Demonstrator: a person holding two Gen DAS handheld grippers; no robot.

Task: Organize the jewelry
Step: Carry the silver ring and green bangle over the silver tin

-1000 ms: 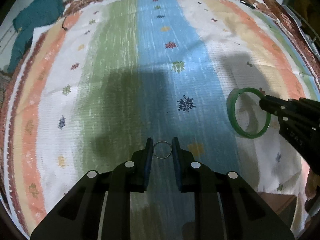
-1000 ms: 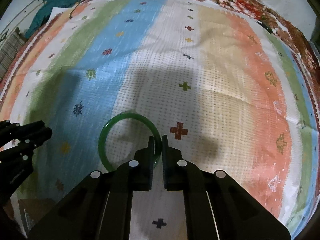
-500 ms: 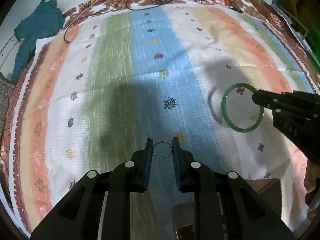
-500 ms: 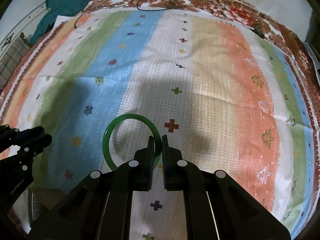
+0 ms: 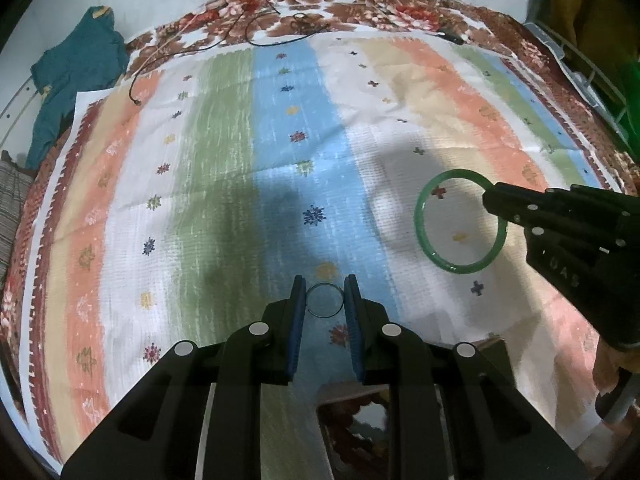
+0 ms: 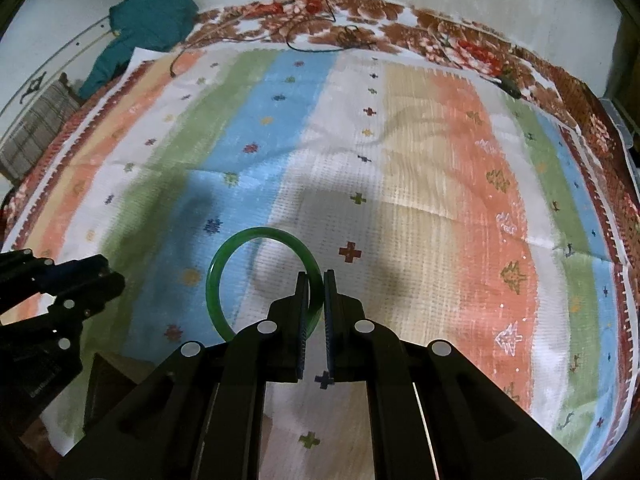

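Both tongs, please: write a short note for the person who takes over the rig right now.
Left tongs: shut on the thin wire ring, held above the striped cloth.
Right tongs: shut on the rim of the green bangle, also lifted.
Done: both pieces are picked up.
Left: put each piece in its place; no jewelry box or tray can be clearly identified in either view, so find the destination first. Keep both grips closed while moving.

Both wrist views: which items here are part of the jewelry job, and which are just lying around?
Job:
- green bangle, gripped by the right gripper
- thin wire ring, held between the left gripper fingers

Lying about:
- teal garment beyond the far corner of the striped cloth
- dark cables at the far edge
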